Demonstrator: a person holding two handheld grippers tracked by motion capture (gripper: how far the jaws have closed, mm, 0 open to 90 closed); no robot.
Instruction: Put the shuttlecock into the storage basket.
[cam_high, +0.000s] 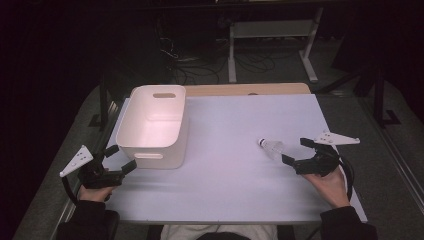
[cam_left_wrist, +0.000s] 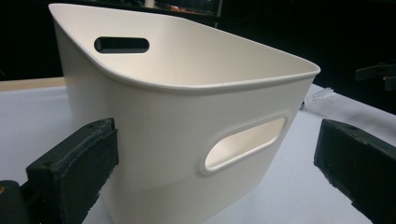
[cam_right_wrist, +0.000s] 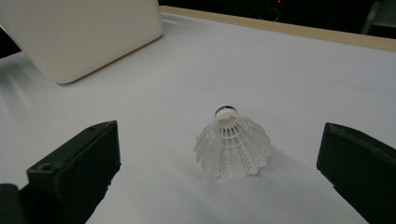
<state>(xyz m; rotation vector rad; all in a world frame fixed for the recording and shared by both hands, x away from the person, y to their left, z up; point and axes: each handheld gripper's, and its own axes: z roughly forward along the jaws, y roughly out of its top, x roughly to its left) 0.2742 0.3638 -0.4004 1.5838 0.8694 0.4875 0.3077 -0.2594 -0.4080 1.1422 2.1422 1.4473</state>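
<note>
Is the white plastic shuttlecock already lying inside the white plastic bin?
No, the white plastic shuttlecock lies on the white table, well apart from the white plastic bin.

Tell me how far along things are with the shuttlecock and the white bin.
Nothing looks done yet: the shuttlecock lies on the table, apart from the white bin. In hand: the right gripper, open, points at the shuttlecock; the left gripper, open, faces the bin. Left, probably: grasping it and dropping it in the bin.

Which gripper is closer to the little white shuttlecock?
The right gripper: its open jaws sit just beside the shuttlecock, not touching. The left gripper is far across the table, by the white bin.
</note>
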